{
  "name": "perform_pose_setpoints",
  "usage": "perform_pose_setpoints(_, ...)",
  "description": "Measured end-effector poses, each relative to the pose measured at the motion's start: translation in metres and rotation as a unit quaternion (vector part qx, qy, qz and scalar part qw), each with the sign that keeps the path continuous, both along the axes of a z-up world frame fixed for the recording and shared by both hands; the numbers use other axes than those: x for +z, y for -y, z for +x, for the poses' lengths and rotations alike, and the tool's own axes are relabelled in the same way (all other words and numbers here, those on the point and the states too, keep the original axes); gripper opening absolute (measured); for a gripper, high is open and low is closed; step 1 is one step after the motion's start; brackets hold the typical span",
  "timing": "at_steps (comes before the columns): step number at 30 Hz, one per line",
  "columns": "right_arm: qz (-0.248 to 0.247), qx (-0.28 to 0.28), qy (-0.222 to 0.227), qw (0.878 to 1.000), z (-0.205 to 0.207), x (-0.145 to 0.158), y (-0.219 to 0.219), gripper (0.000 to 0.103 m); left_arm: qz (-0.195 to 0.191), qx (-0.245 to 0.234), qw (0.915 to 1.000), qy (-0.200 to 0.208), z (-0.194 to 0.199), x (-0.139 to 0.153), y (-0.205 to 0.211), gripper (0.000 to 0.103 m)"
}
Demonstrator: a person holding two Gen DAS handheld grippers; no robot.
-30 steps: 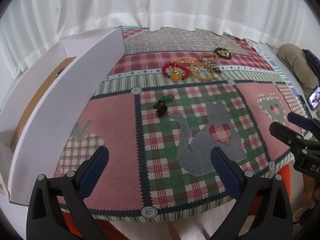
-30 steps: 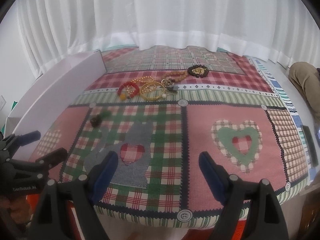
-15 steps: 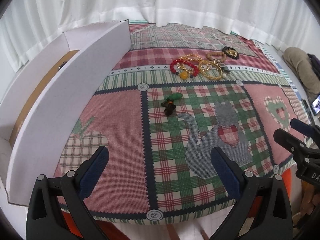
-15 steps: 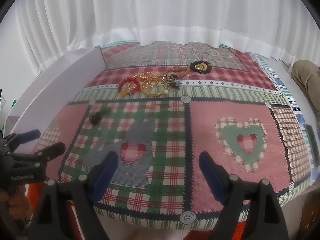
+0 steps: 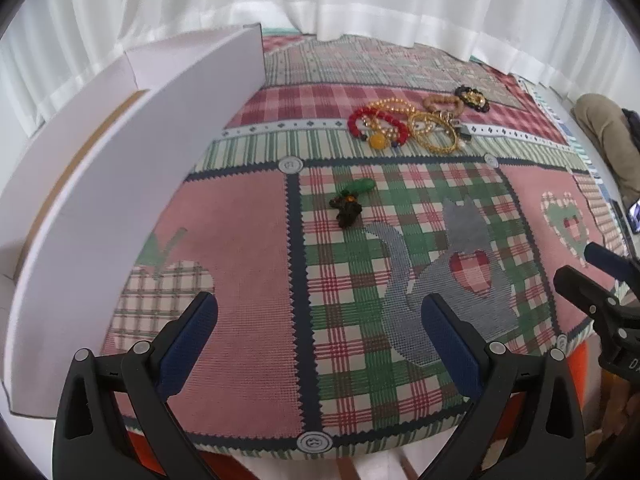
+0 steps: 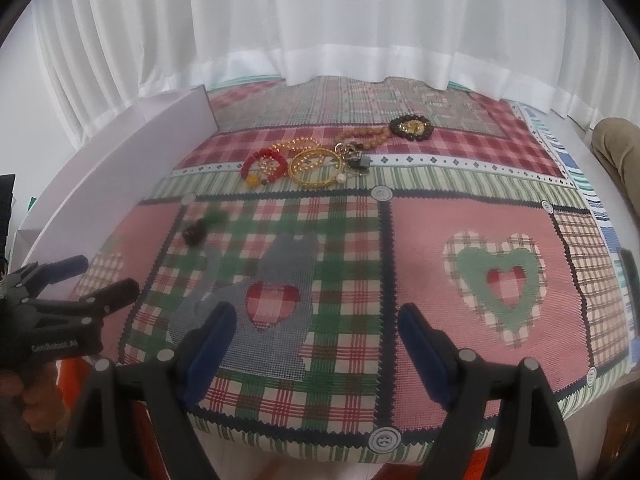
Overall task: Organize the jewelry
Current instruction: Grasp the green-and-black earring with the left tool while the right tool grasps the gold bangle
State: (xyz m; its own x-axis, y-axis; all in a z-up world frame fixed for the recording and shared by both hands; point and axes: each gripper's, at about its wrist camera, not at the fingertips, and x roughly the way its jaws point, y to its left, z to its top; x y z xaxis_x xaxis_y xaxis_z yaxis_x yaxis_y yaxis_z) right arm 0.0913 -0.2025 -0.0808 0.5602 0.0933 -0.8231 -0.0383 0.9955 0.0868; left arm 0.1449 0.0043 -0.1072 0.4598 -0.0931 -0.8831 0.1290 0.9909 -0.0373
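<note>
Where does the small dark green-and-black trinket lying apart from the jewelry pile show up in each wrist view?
Left wrist view: the small dark green-and-black trinket lies just above centre, on the green plaid patch, above the tip of the grey cat's tail.
Right wrist view: the same trinket sits left of centre, blurred, left of the cat's head.
Shared landmark: the grey cat patch with a plaid heart.
</note>
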Motion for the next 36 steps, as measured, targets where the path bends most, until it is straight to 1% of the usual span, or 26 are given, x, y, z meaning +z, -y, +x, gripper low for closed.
perform_pose_setpoints(3,0.003,-0.001,-0.007,1.0,0.003,-0.005,0.001,0.085,-0.016,0.003,0.9998,-0.015,0.005,-0.006,-0.002,0.101)
perform_pose_setpoints(5,0.004,0.001,-0.012,1.0,0.005,-0.009,0.001,0.085,-0.018,0.003,0.9997,-0.018,0.011,-0.008,-0.001,0.101)
perform_pose_setpoints(7,0.005,0.004,-0.016,1.0,0.008,-0.012,0.0,0.085,-0.016,-0.002,0.9998,-0.014,0.018,-0.008,0.003,0.101)
perform_pose_setpoints(9,0.007,0.017,-0.018,1.0,0.017,-0.013,-0.001,0.085,-0.009,-0.006,0.9999,0.0,0.029,-0.007,0.007,0.101)
perform_pose_setpoints(11,0.014,0.025,-0.008,1.0,0.032,-0.009,0.002,0.085,-0.003,-0.007,0.9999,0.009,0.041,-0.008,0.009,0.101)
perform_pose_setpoints(14,0.042,0.046,0.016,0.998,0.062,-0.002,0.008,0.085,-0.007,-0.009,0.9999,0.006,0.06,-0.013,0.011,0.101)
perform_pose_setpoints(16,0.043,0.066,0.018,0.997,0.087,-0.003,0.006,0.084,-0.005,-0.013,0.9999,0.004,0.071,-0.02,0.013,0.101)
perform_pose_setpoints(17,0.04,0.08,0.015,0.996,0.101,-0.006,0.003,0.083,-0.001,-0.015,0.9999,0.002,0.076,-0.023,0.015,0.101)
perform_pose_setpoints(19,0.024,0.106,0.004,0.994,0.126,-0.016,-0.007,0.071,0.003,-0.022,0.9998,-0.002,0.084,-0.03,0.019,0.1)
perform_pose_setpoints(20,0.015,0.118,-0.006,0.993,0.138,-0.022,-0.013,0.061,0.004,-0.024,0.9997,-0.002,0.087,-0.032,0.02,0.099)
perform_pose_setpoints(21,0.008,0.129,-0.015,0.992,0.15,-0.028,-0.018,0.055,0.006,-0.028,0.9996,-0.003,0.089,-0.035,0.022,0.095)
perform_pose_setpoints(22,0.007,0.138,-0.02,0.99,0.158,-0.032,-0.023,0.053,0.007,-0.033,0.9994,-0.006,0.091,-0.037,0.024,0.089)
perform_pose_setpoints(23,0.006,0.148,-0.021,0.989,0.166,-0.036,-0.028,0.049,0.008,-0.035,0.9993,-0.009,0.093,-0.039,0.025,0.086)
perform_pose_setpoints(24,-0.001,0.158,-0.024,0.987,0.174,-0.04,-0.034,0.043,0.007,-0.039,0.9991,-0.014,0.094,-0.042,0.028,0.083)
perform_pose_setpoints(26,-0.009,0.169,-0.035,0.985,0.186,-0.048,-0.041,0.036,0.007,-0.043,0.9989,-0.017,0.095,-0.045,0.03,0.077)
perform_pose_setpoints(27,-0.011,0.172,-0.041,0.984,0.191,-0.052,-0.044,0.033,0.008,-0.045,0.9988,-0.018,0.095,-0.046,0.031,0.07)
perform_pose_setpoints(28,-0.016,0.175,-0.048,0.983,0.194,-0.056,-0.046,0.032,0.009,-0.048,0.9987,-0.018,0.094,-0.047,0.032,0.059)
perform_pose_setpoints(29,-0.023,0.177,-0.053,0.982,0.197,-0.06,-0.049,0.03,0.009,-0.05,0.9985,-0.019,0.094,-0.048,0.033,0.053)
perform_pose_setpoints(30,-0.03,0.18,-0.058,0.982,0.2,-0.064,-0.051,0.026,0.01,-0.053,0.9983,-0.02,0.094,-0.05,0.034,0.043)
perform_pose_setpoints(31,-0.036,0.182,-0.063,0.981,0.201,-0.068,-0.053,0.025,0.015,-0.055,0.9983,-0.013,0.095,-0.049,0.036,0.031)
perform_pose_setpoints(33,-0.045,0.186,-0.058,0.98,0.202,-0.068,-0.055,0.015,0.01,-0.062,0.998,-0.011,0.096,-0.049,0.037,0.016)
perform_pose_setpoints(35,-0.047,0.183,-0.06,0.98,0.205,-0.067,-0.053,0.006,-0.001,-0.063,0.9979,-0.016,0.098,-0.047,0.035,0.011)
perform_pose_setpoints(36,-0.039,0.18,-0.063,0.981,0.206,-0.066,-0.05,0.006,-0.009,-0.064,0.9977,-0.016,0.098,-0.044,0.033,0.008)
